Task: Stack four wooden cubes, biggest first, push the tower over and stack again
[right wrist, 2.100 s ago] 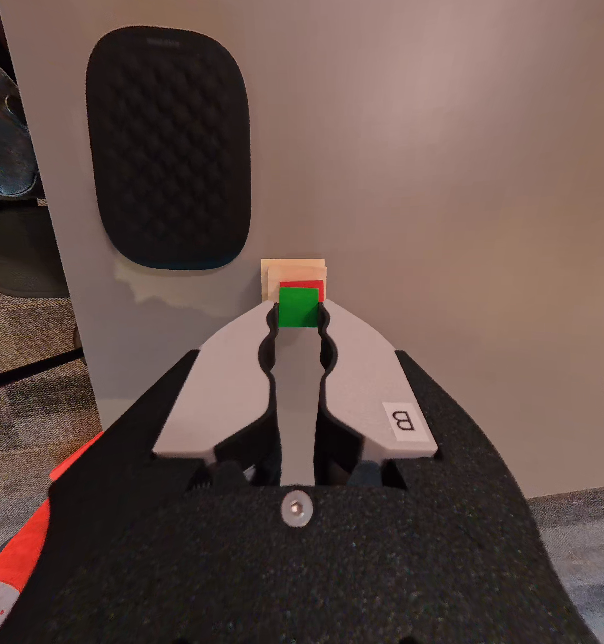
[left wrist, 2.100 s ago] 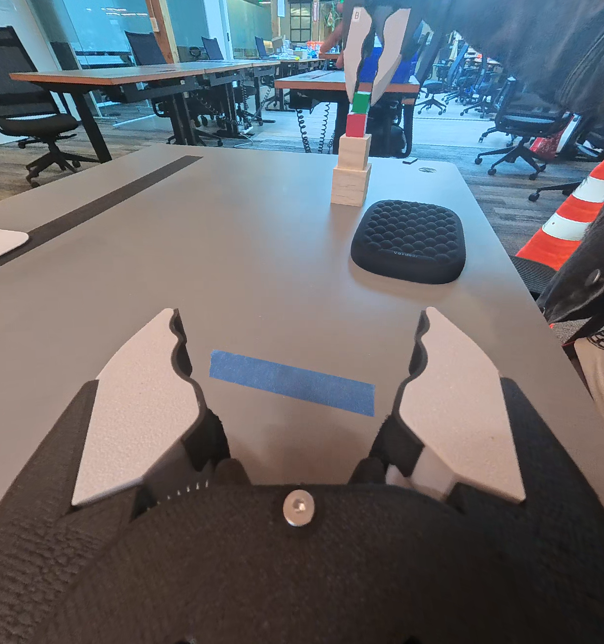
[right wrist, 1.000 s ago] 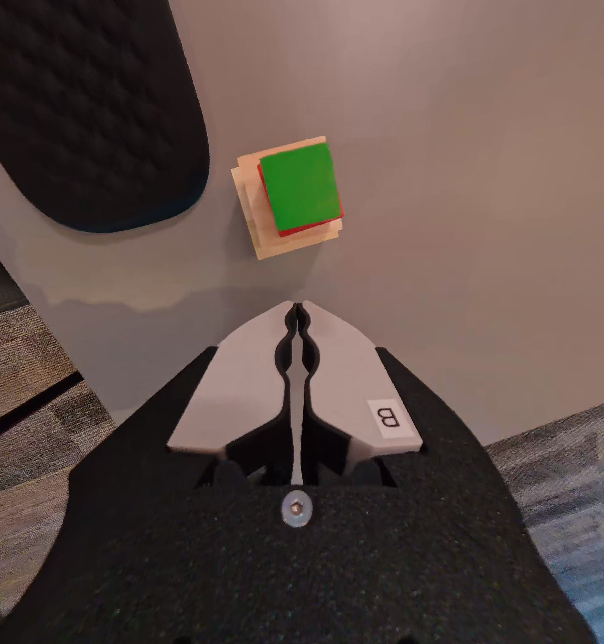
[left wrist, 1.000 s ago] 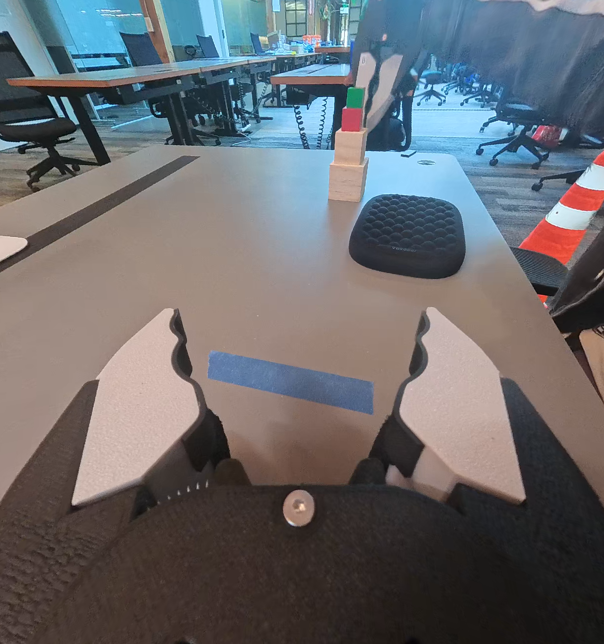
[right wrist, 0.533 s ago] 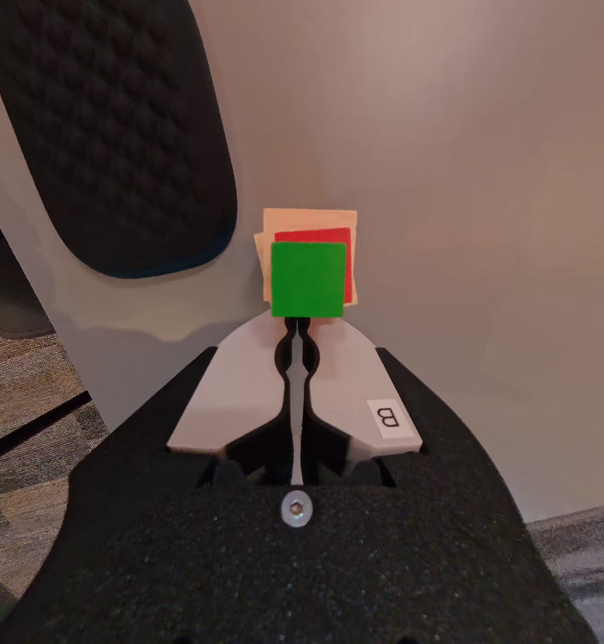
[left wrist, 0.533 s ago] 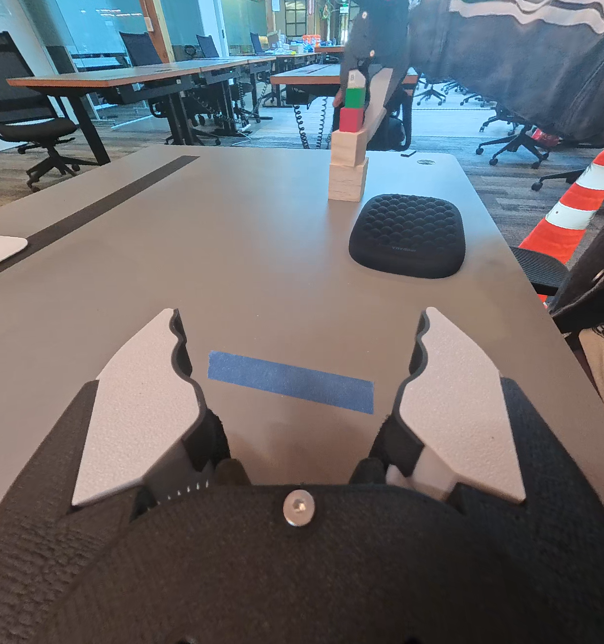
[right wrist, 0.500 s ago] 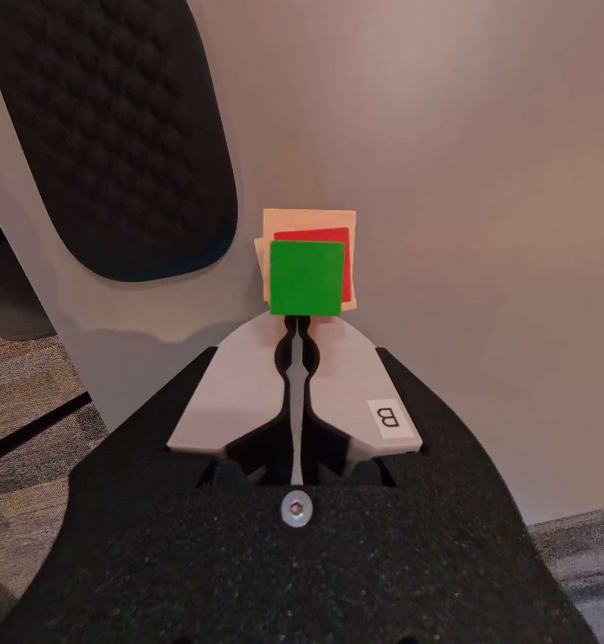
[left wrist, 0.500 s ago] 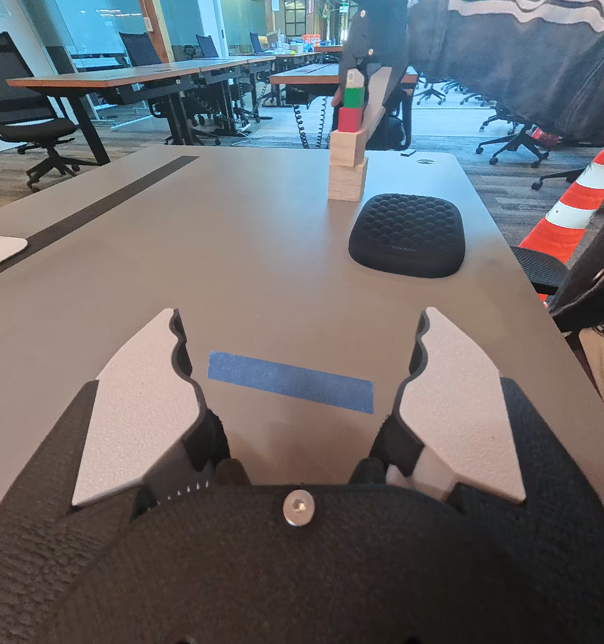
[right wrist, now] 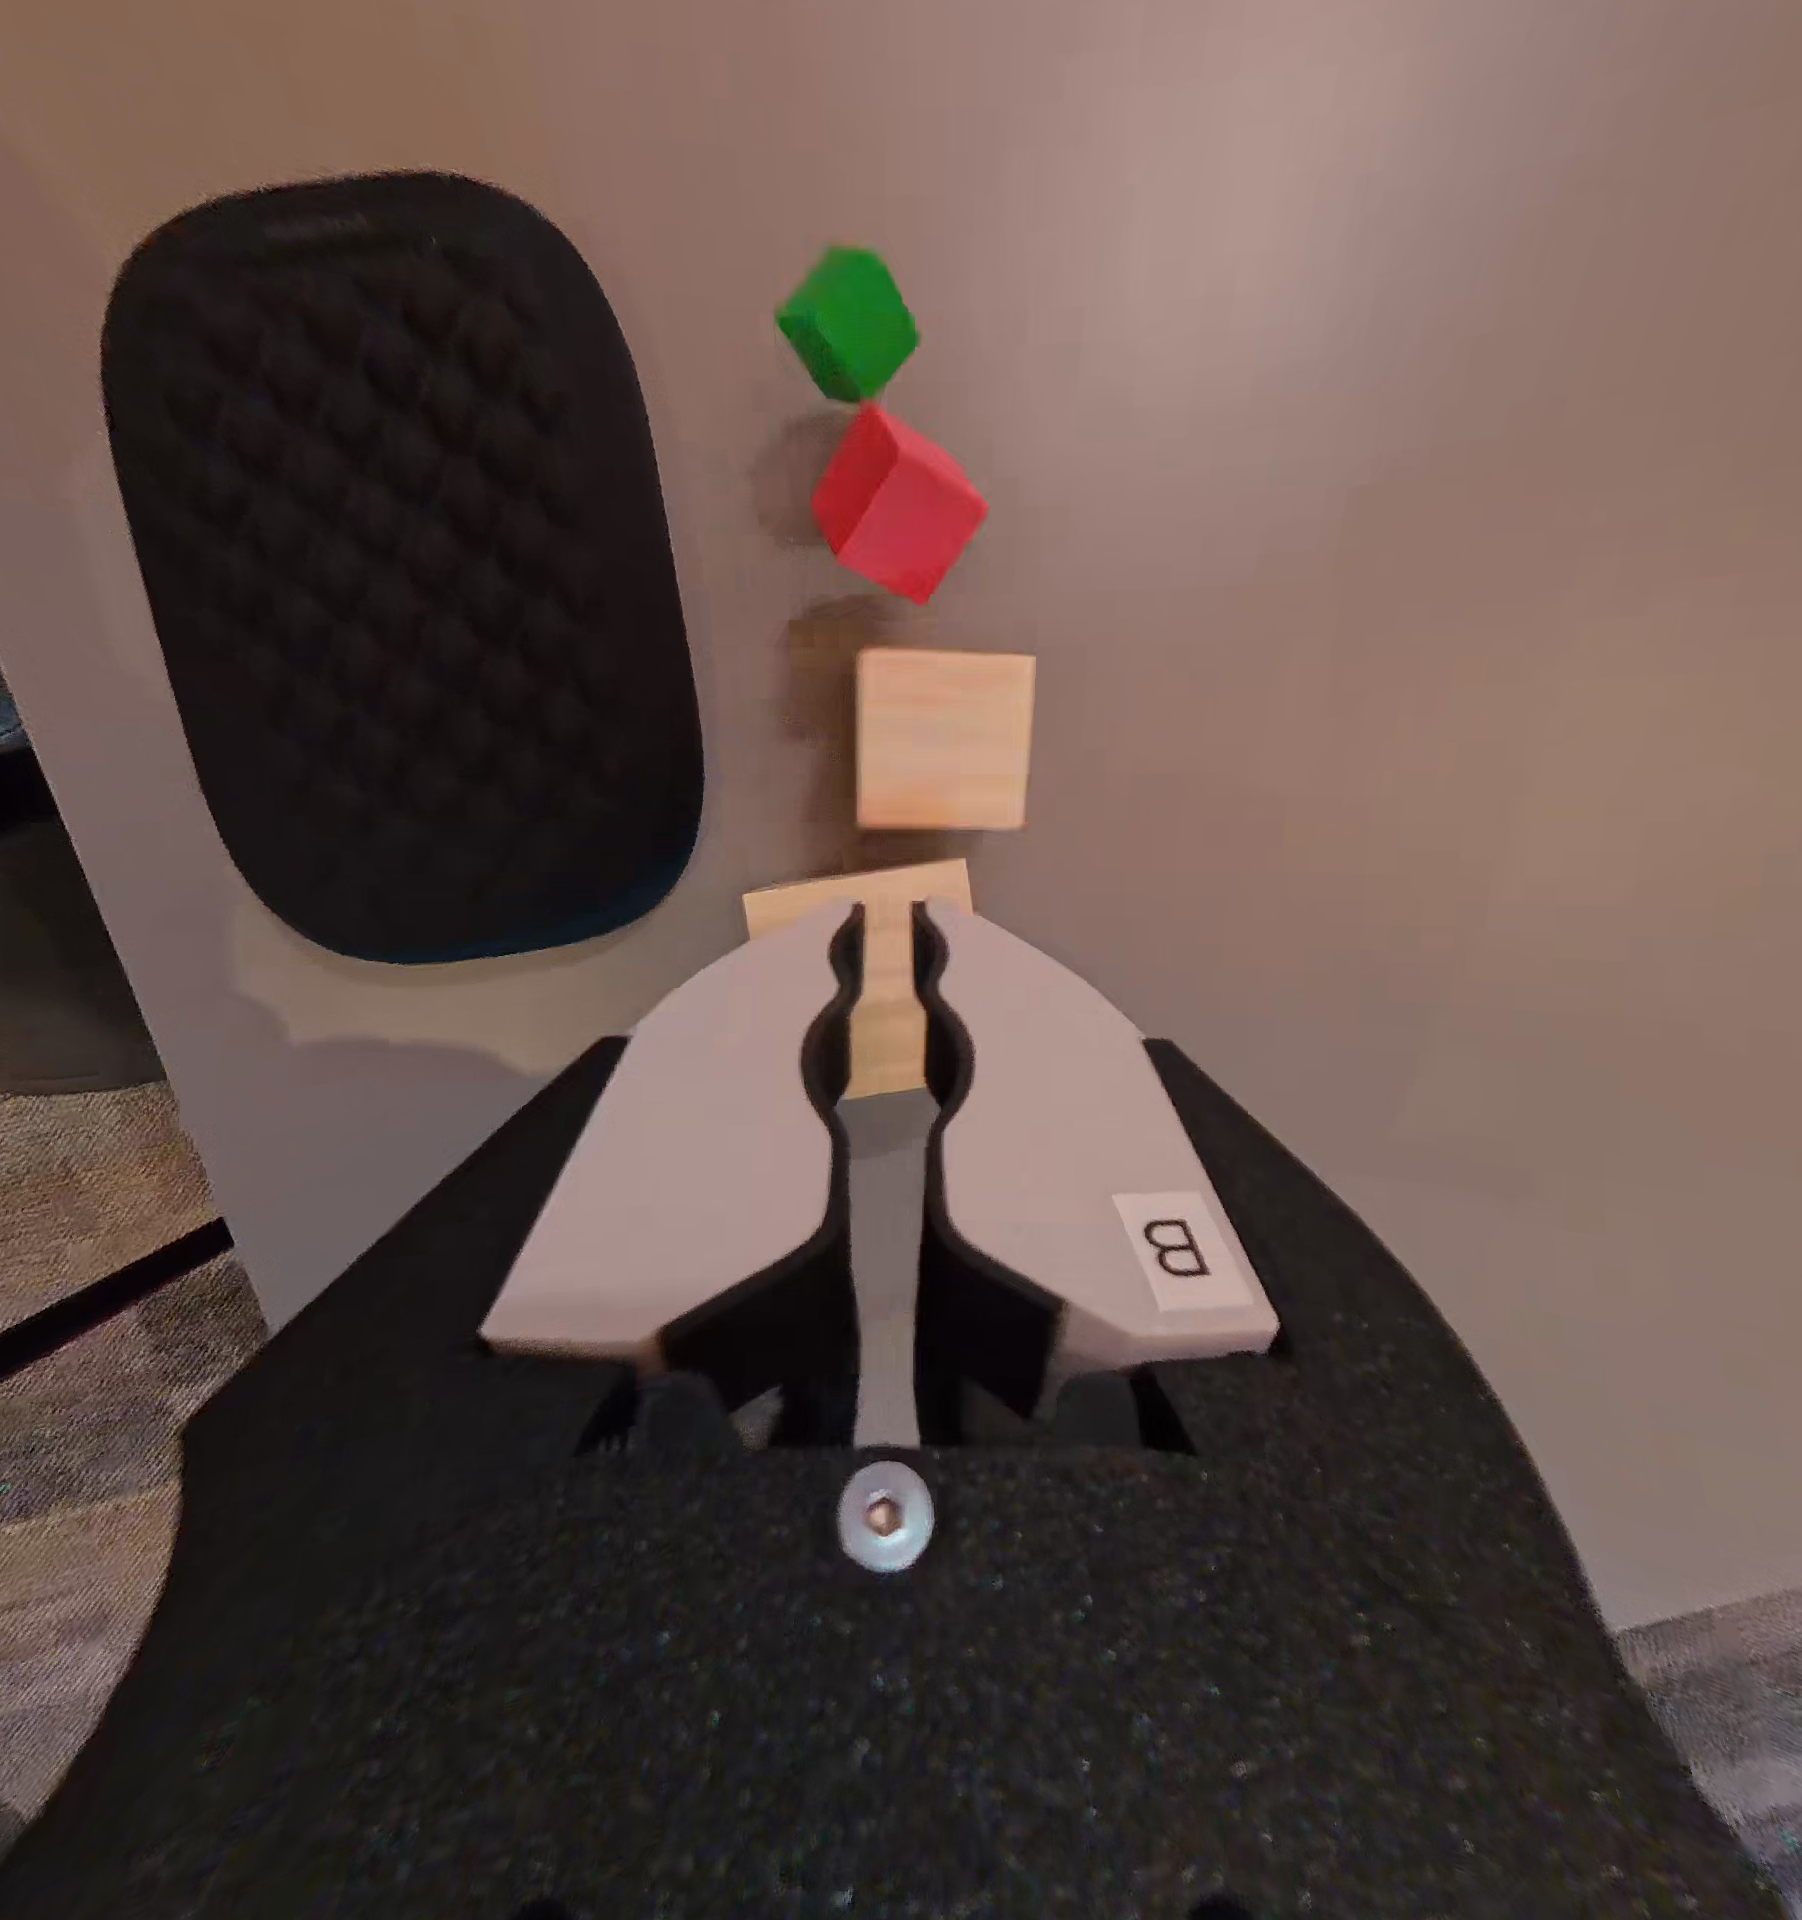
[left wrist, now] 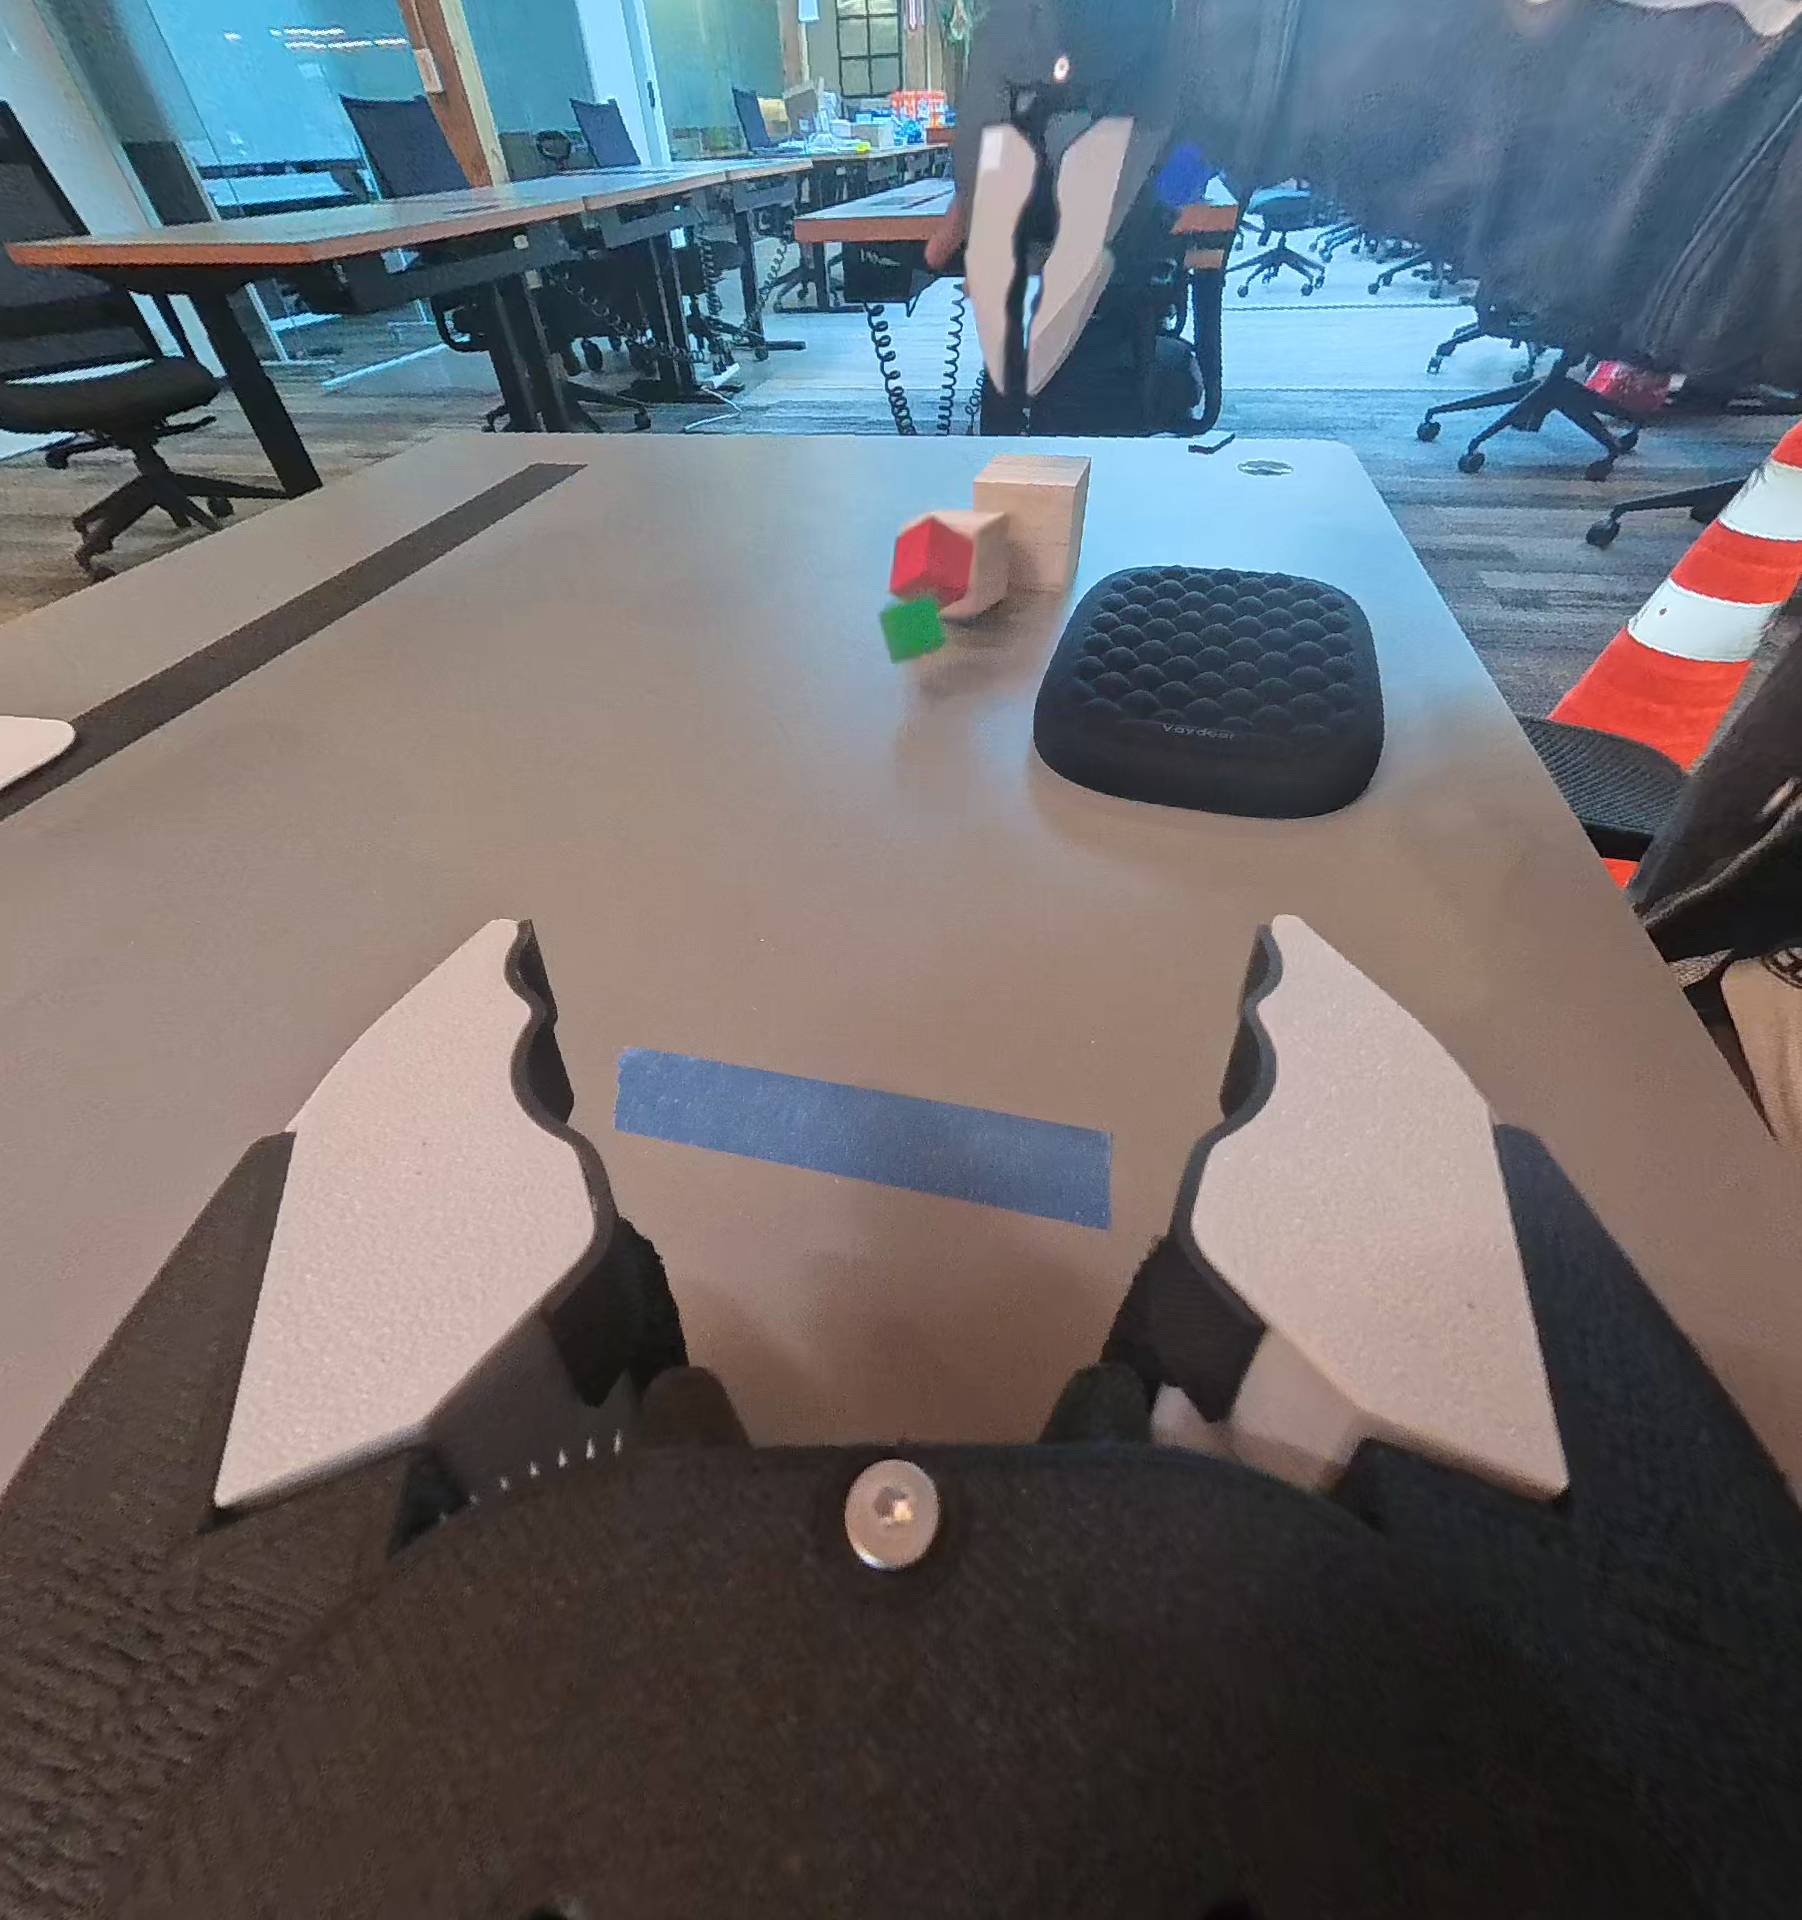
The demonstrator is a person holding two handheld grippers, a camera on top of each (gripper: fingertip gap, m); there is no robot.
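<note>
Left wrist view: the left gripper (left wrist: 892, 1023) rests low over the grey table (left wrist: 564, 831), its jaws spread wide with nothing between them but a strip of blue tape (left wrist: 861, 1138), well apart from the action; it looks parked so as to leave the work to the other hand. At the far end of the table the four cubes are scattered. The biggest cube (left wrist: 1034, 520) stands upright on the table. Leaning by it, a smaller plain cube (left wrist: 983, 569) tips on an edge, the red cube (left wrist: 923, 556) against it and the green cube (left wrist: 912, 630) just below, both blurred, apparently mid-tumble. A black padded rest (left wrist: 1209, 691) lies just beside them. The right gripper (left wrist: 1022, 379) hangs point-down above the biggest cube, its fingers a narrow slit apart and holding nothing.

Right wrist view: looking straight down, the right gripper (right wrist: 886, 909) hovers over the biggest cube (right wrist: 772, 906), seen through the slim gap between its pads but lying lower, not gripped. Beyond it, in a rough line, come the smaller plain cube (right wrist: 944, 740), the red cube (right wrist: 899, 504) and the green cube (right wrist: 849, 324), the last two cocked on their corners. The line suggests the tower went over away from the gripper; restacking seems to come next, on the base that stands.
</note>
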